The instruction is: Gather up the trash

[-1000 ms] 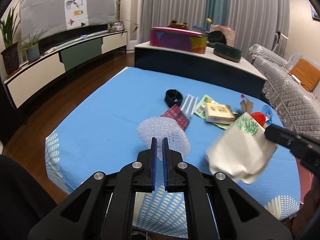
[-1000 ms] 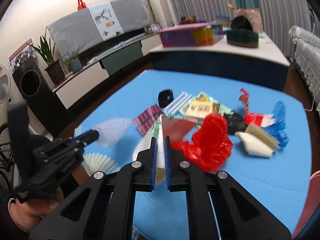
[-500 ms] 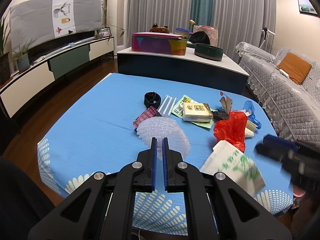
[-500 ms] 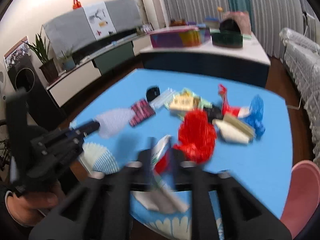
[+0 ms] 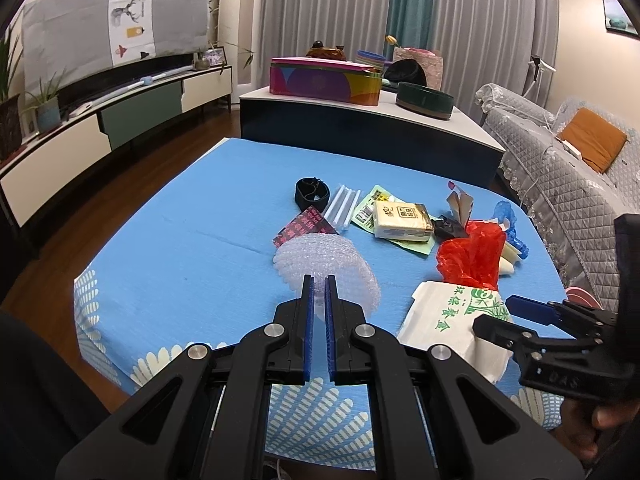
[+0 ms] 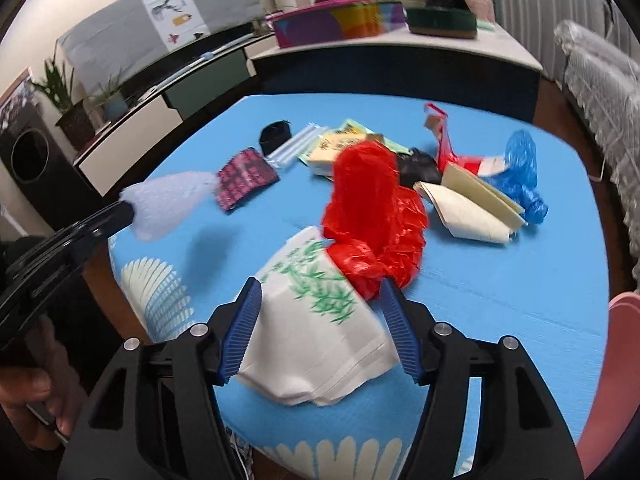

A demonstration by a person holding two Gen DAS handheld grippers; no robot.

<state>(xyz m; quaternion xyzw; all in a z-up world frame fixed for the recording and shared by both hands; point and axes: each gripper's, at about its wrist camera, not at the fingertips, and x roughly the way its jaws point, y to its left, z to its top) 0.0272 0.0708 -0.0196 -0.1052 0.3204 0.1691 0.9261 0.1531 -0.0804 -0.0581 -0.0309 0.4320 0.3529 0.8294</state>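
My left gripper point(image 5: 319, 280) is shut on a piece of white bubble wrap point(image 5: 332, 264), held just above the blue tablecloth point(image 5: 180, 248); the right wrist view shows the same bubble wrap point(image 6: 168, 204) at the left. My right gripper point(image 6: 320, 286) is low over the table's near edge and its jaws are opening. A white paper bag with green bamboo print point(image 6: 312, 332) lies on the cloth between the spread fingers, and no pad presses on it. A crumpled red plastic bag point(image 6: 372, 220) sticks out of its far end. The left wrist view has the right gripper point(image 5: 500, 316) at the lower right.
More litter lies mid-table: a tissue pack point(image 5: 402, 220), a black band point(image 5: 312, 194), a packet of white straws point(image 5: 342, 206), a dark red wrapper point(image 5: 306, 226), blue plastic point(image 6: 520, 168), cream paper bags point(image 6: 468, 208). A pink object point(image 6: 616, 360) stands past the right edge.
The right gripper sank towards the table and its jaws went from shut to wide apart, letting the white bag down onto the cloth. The left gripper kept its hold on the bubble wrap.
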